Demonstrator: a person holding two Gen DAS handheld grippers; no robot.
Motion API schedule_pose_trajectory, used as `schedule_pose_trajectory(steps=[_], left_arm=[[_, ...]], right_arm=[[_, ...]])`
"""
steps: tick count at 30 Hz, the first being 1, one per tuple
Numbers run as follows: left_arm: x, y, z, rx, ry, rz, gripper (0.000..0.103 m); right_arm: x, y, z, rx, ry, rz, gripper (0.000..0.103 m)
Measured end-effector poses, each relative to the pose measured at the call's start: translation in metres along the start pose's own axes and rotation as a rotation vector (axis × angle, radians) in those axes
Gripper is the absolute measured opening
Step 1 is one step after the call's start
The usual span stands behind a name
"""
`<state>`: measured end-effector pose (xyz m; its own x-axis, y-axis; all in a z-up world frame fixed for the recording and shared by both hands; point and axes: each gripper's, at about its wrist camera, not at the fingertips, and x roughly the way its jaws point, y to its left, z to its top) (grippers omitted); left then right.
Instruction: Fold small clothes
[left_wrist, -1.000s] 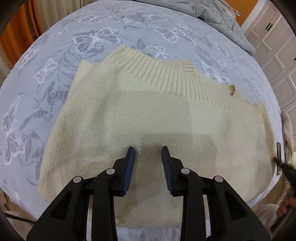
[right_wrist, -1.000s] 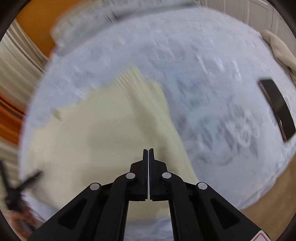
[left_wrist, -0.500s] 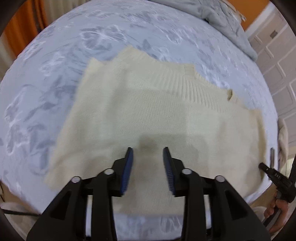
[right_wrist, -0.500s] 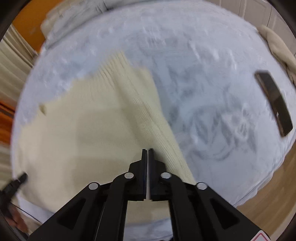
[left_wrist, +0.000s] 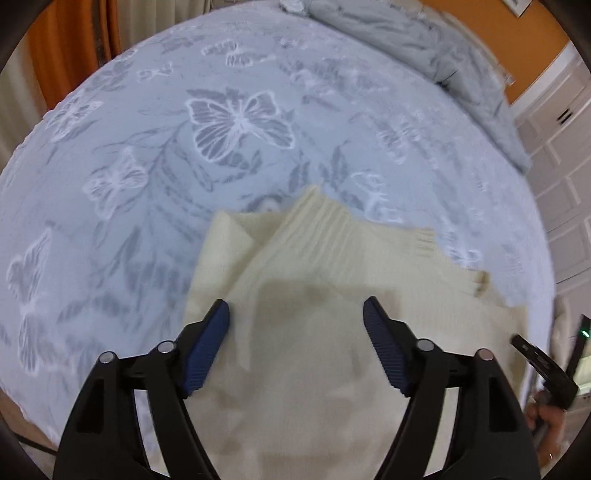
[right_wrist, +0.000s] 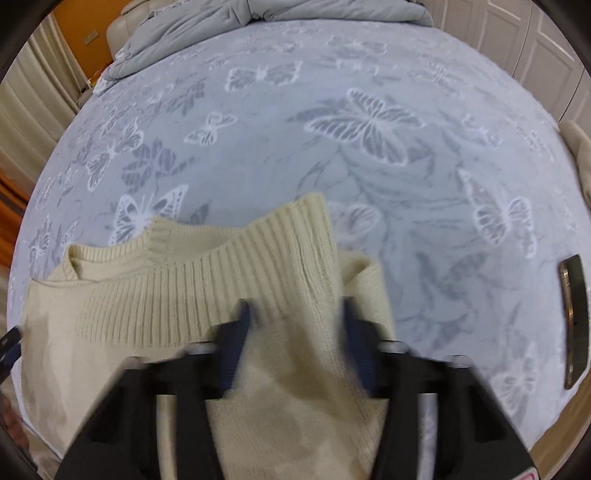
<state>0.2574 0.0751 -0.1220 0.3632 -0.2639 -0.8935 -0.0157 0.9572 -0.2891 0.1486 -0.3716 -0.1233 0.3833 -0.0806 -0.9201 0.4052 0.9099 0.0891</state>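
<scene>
- Left wrist view: left gripper (left_wrist: 295, 328) spread wide, nothing between its blue pads (left_wrist: 207, 350). It hangs low over the cream sweater (left_wrist: 332, 332), probably lined up to take a fresh bite of the near cloth for the next fold.
- Sweater lies on the butterfly-print bedspread (left_wrist: 147, 166), at the near edge of the bed. Partly folded: ribbed hem (left_wrist: 332, 229) turned over the body, a second layer peeking out at its left.
- Far right edge: part of the right gripper (left_wrist: 543, 365), gripped in the person's hand; its opening can't be read from here.
- Right wrist view: right gripper (right_wrist: 295, 332) also wide apart, blurred by motion, gripping nothing. It straddles the sweater's (right_wrist: 184, 302) right-hand fold, likely placed to pinch that doubled edge.
- Knit looks thick and soft; ribbed band (right_wrist: 240, 266) arcs across the top layer, its corner peaked up and not flat.
- Dark flat object, perhaps a phone (right_wrist: 574, 317), lies on the bedspread (right_wrist: 332, 129) well apart to the right.
</scene>
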Motion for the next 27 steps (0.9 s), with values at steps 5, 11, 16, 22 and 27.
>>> schedule_pose_trajectory(steps=[5,11,16,22,27], left_arm=[[-0.020,-0.005,0.019,-0.005,-0.045,-0.109,0.006],[0.021,-0.003,0.024,0.025,0.010,0.008,0.007],[0.013,-0.005,0.023,0.032,0.002,-0.003,0.011],[-0.068,0.023,-0.024,0.000,-0.102,-0.029,0.037],[-0.070,0.058,-0.086,-0.165,-0.042,-0.026,0.043]], right_arm=[[-0.073,-0.017,0.004,0.081,-0.200,0.150,0.007],[0.004,-0.055,0.002,0.145,-0.027,0.059,0.006],[-0.021,-0.041,0.007,0.126,-0.066,0.068,0.015],[-0.101,-0.009,-0.054,0.039,-0.187,0.139,0.021],[-0.105,0.016,-0.128,-0.039,-0.103,0.124,0.019]])
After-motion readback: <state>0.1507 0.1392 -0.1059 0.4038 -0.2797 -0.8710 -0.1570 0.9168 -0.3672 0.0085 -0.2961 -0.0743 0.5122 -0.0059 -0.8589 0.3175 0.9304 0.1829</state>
